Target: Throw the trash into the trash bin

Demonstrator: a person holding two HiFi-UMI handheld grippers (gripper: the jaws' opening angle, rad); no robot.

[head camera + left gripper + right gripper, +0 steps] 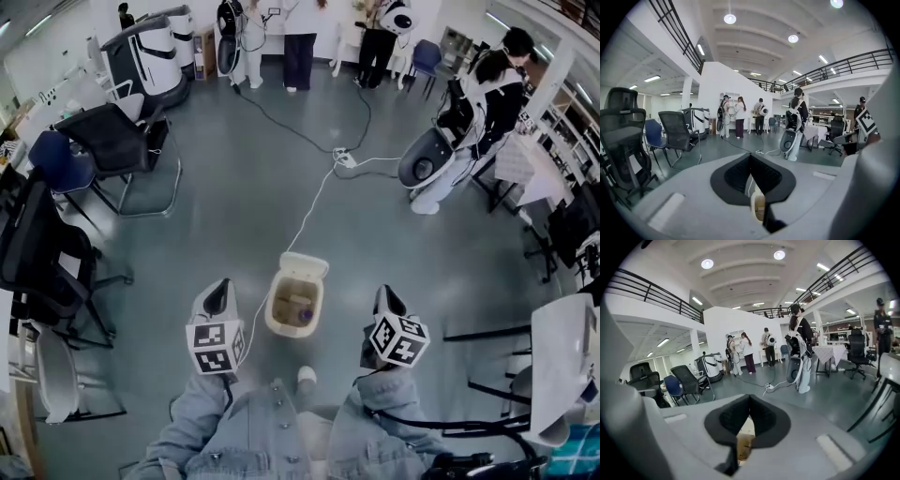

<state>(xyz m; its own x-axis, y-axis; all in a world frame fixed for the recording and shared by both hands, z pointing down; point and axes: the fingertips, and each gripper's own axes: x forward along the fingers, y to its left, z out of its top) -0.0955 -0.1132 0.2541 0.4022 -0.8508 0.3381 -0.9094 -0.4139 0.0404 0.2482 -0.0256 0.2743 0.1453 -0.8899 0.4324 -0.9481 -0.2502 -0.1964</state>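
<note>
The trash bin (pixel 275 317), cream-coloured with its lid tipped back, is seen on the grey floor (pixel 244 187) just ahead of the person, between the two grippers. Trash (pixel 300 309), brownish with a purple piece, is seen lying inside it.

The left gripper (pixel 218 289) is held above the floor to the bin's left. Its jaws are shown pressed together at the tips in the left gripper view (pixel 750 155), and nothing is gripped; only a part of the bin (pixel 758 206) is glimpsed through the gap below the tips. The right gripper (pixel 387 296) is held to the bin's right. Its jaws are likewise closed and empty (pixel 749 397), with the bin's brown contents (pixel 744 444) visible beneath them. A marker cube is carried on each gripper, left (pixel 216 347) and right (pixel 398 339).

Denim sleeves (pixel 216 422) and a shoe (pixel 307 376) are seen at the lower edge. A white cable (pixel 309 211) is laid from beside the bin to a power strip (pixel 345 159). Black office chairs (pixel 117 141) and a blue chair (pixel 56 164) are set at the left, and several people (pixel 300 37) are gathered at the far wall.
</note>
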